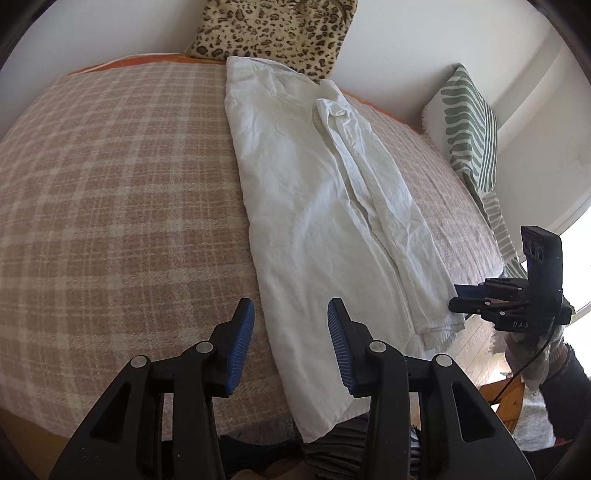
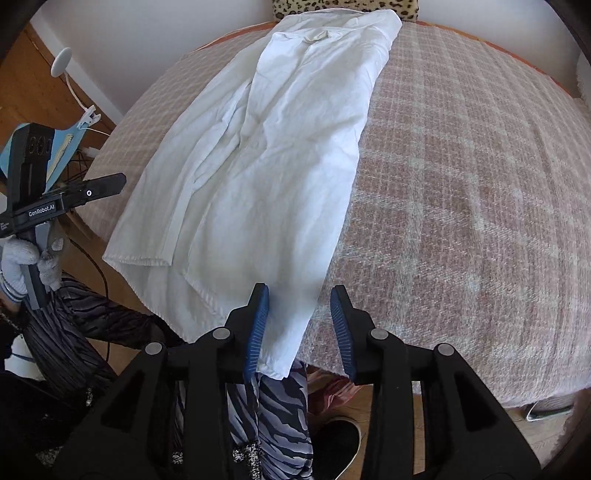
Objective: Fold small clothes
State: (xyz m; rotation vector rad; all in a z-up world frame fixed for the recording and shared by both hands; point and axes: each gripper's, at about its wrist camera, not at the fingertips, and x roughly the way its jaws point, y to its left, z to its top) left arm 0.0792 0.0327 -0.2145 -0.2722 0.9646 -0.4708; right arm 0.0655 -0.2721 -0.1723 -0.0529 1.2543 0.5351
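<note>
A white garment point(image 1: 314, 192) lies lengthwise on the plaid bed cover point(image 1: 110, 184), folded into a long strip with its sides turned in. It also shows in the right wrist view point(image 2: 266, 166), its near hem hanging over the bed's front edge. My left gripper point(image 1: 291, 332) is open and empty, just above the garment's near left edge. My right gripper point(image 2: 300, 325) is open and empty over the garment's near right corner. In the left wrist view the right gripper point(image 1: 458, 297) sits at the garment's hem corner on the right. The left gripper point(image 2: 120, 184) shows at the left of the right wrist view.
A leopard-print pillow point(image 1: 273, 33) leans on the wall behind the bed. A green-striped pillow point(image 1: 469, 129) stands at the bed's right end. The person's striped trousers point(image 2: 280, 413) and a dark shoe point(image 2: 340, 439) are below the front edge. A wooden floor point(image 2: 29, 92) lies to the left.
</note>
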